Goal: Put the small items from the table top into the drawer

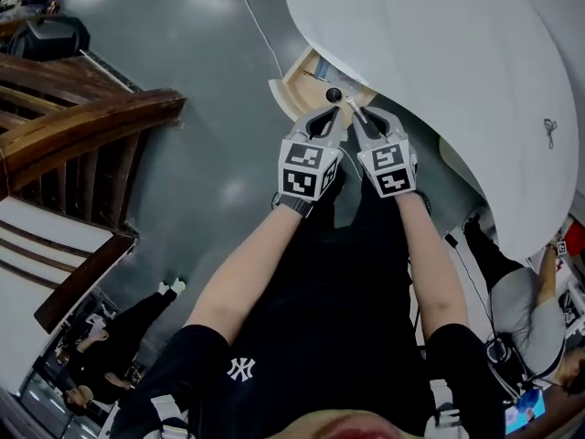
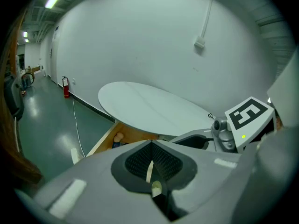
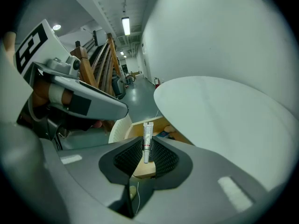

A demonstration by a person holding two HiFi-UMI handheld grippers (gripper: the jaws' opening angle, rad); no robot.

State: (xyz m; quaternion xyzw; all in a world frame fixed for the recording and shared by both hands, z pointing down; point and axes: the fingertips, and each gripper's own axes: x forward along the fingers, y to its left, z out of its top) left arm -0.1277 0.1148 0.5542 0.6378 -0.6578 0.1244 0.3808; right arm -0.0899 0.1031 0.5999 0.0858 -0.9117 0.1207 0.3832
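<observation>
Right gripper view: the right gripper (image 3: 148, 149) is clamped on a tube (image 3: 147, 130) by its lower end, and most of the tube stands free above the jaws. Held so low, it could pivot or slip. If released too soon, it may miss the drawer (image 3: 138, 125) just beyond and drop to the floor (image 1: 210, 154). The left gripper (image 2: 150, 148), jaws together on nothing, sits close beside and could knock it. Both forearms (image 1: 251, 268) reach forward and down, tips aimed at the drawer under the table (image 1: 439, 53) edge.
</observation>
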